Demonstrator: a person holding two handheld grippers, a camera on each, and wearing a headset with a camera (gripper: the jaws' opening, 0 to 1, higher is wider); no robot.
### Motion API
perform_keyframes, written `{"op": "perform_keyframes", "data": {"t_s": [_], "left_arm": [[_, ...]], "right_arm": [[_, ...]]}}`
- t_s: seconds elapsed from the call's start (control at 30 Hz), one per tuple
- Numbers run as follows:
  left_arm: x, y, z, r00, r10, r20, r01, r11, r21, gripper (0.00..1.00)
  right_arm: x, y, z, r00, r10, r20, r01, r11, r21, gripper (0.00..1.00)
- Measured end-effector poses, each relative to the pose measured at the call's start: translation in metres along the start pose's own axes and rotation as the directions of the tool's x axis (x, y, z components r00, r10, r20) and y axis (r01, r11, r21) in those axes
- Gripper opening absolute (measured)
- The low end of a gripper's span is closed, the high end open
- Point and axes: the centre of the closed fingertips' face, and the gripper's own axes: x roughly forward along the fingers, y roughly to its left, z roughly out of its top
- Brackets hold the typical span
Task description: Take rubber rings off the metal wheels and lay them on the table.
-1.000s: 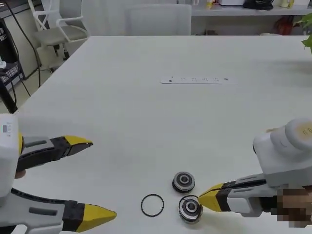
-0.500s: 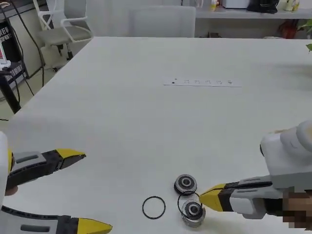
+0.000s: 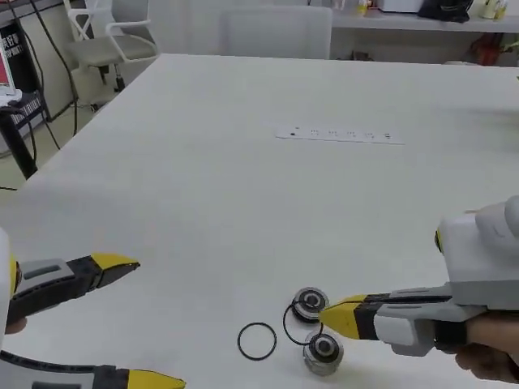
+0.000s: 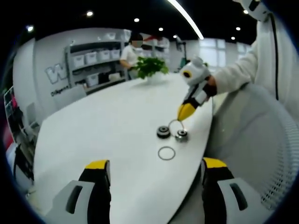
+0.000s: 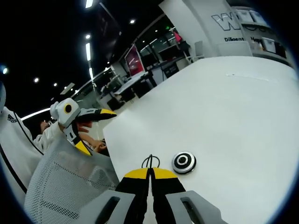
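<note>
— Where is the right gripper?
— Just right of the loose thin black rubber ring, which lies flat on the white table. Its yellow-tipped jaws are pinched together on a second thin black rubber ring that loops off the tips.
— And the wheels?
— Both are right of the loose ring. The farther round silver metal wheel is partly hidden behind the jaw tips, and the nearer round silver metal wheel sits below them. Whether the pinched ring touches either wheel, I cannot tell.
— The left gripper?
— Left of the loose ring, jaws spread wide, holding nothing. The head view's bottom edge cuts off its lower jaw.
</note>
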Motion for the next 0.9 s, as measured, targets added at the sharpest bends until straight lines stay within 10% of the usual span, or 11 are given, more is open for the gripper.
{"op": "perform_keyframes", "data": {"t_s": [0.33, 0.9], "left_arm": [[0.001, 0.002, -0.005, 0.9999, -0.002, 0.01, 0.002, 1.0, -0.016, 0.8], [0.001, 0.009, -0.008, 0.9998, 0.003, 0.018, -0.002, 0.999, -0.045, 0.79]], "right_arm": [[0.019, 0.019, 0.001, 0.9987, 0.034, -0.037, -0.037, 0.996, -0.083, 0.0], [0.043, -0.009, -0.023, 0.9813, -0.049, -0.186, 0.035, 0.996, -0.077, 0.0]]}}
